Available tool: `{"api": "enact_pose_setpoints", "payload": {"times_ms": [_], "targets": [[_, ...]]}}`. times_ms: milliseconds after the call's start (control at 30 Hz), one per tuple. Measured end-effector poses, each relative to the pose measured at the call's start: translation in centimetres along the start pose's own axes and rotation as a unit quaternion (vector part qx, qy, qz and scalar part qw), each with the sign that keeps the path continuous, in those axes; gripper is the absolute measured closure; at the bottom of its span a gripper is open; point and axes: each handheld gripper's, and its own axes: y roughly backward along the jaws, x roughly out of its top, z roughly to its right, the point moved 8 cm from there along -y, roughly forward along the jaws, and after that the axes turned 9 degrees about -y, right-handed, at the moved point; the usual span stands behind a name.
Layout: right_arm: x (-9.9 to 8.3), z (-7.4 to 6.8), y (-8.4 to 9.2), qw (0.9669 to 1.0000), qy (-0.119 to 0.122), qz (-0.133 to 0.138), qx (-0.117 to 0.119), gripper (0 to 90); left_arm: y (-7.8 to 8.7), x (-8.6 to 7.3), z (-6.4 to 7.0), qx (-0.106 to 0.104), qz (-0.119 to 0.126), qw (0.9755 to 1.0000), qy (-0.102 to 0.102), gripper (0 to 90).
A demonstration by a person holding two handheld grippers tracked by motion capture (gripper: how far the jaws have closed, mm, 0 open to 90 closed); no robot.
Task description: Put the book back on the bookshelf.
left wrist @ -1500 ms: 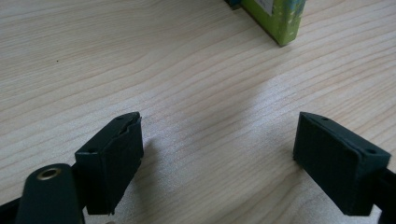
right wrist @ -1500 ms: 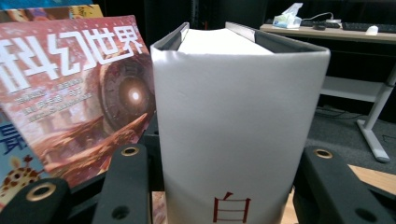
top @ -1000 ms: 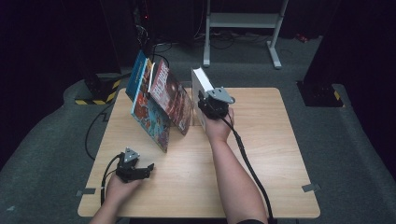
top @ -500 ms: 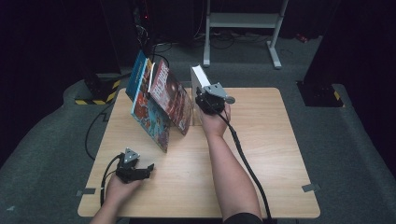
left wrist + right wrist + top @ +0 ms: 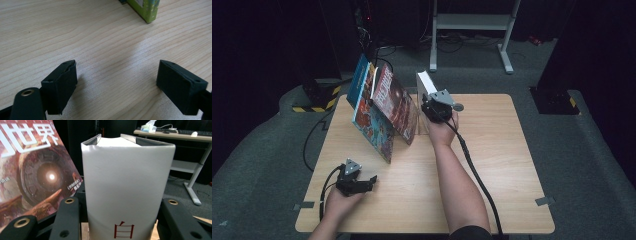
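A white book (image 5: 426, 86) stands upright at the back middle of the wooden table (image 5: 497, 150). My right gripper (image 5: 432, 102) is shut on its lower part. In the right gripper view the white book's spine (image 5: 127, 187) sits between the two black jaws of the right gripper (image 5: 120, 203), with a red character near its foot. Just left of it a red-brown book (image 5: 397, 102) (image 5: 37, 177) leans to the right. My left gripper (image 5: 371, 179) rests low at the table's front left. In its own view the left gripper (image 5: 117, 63) is open over bare wood.
Behind the red-brown book lean a colourful book (image 5: 374, 125) and a blue book (image 5: 360, 82). A green book corner (image 5: 147, 7) shows at the top of the left gripper view. A metal desk frame (image 5: 472, 22) stands on the dark floor beyond the table.
My right gripper has shifted slightly away and to the left with the white book, closer to the leaning books. The left gripper has stayed put.
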Motion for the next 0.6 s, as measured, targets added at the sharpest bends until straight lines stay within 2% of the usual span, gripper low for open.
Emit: {"api": "enact_pose_setpoints", "payload": {"times_ms": [167, 333, 533, 600], "targets": [[-0.8, 0.3, 0.4, 1.0, -0.009, 0.001, 0.0, 53.8, 0.0, 0.0, 0.0, 0.001, -0.001, 1.0, -0.001, 17.0], [-1.3, 0.3, 0.9, 1.0, -0.005, 0.0, 0.002, 53.3, 0.0, 0.0, 0.0, 0.001, -0.001, 1.0, -0.001, 16.9], [-1.7, 0.4, 1.4, 0.9998, -0.011, -0.015, -0.002, 52.6, 0.1, 0.0, 0.1, 0.002, 0.0, 1.0, 0.001, 16.9], [-1.7, 0.4, 1.6, 0.9998, -0.006, -0.019, -0.002, 52.4, 0.1, 0.0, 0.1, 0.001, 0.0, 1.0, 0.001, 16.9]]}}
